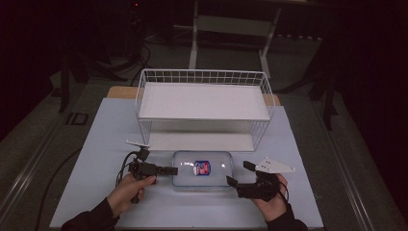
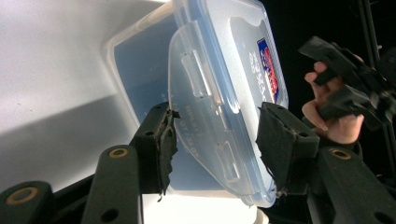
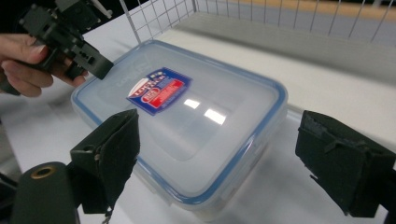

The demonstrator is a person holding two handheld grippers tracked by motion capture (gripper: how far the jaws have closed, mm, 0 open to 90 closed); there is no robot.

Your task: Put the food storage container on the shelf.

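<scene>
- Two hands come in over the near edge of the desk (image 1: 96, 144), one hand-held gripper in each.
- The left hand-held gripper (image 1: 169, 170) lies level near the desk's near-left part, its tip at the left end of the one clear plastic food container (image 1: 202, 178).
- In the left gripper view the left hand-held gripper's jaws sit narrowly apart on either side of the container's side latch flap (image 2: 205, 126). One pad is at the container's wall and the other at the lid's rim, and they look to be pressing on it.
- The right hand-held gripper (image 1: 242, 174) is near the desk's near-right part, just beside the container's right end. Its jaws stand wide apart with nothing between the pads; the container's near corner lies ahead of them in the right gripper view.
- The container rests flat on the desk, about midway along the near half, between the two grippers. Its lid (image 3: 187, 112) is on, edged in blue, and carries one red and blue label (image 3: 159, 91).
- Just behind the container stands one white wire shelf rack (image 1: 202, 103) with two shelves, an upper and a lower one. It takes up the middle of the desk towards the far edge.
</scene>
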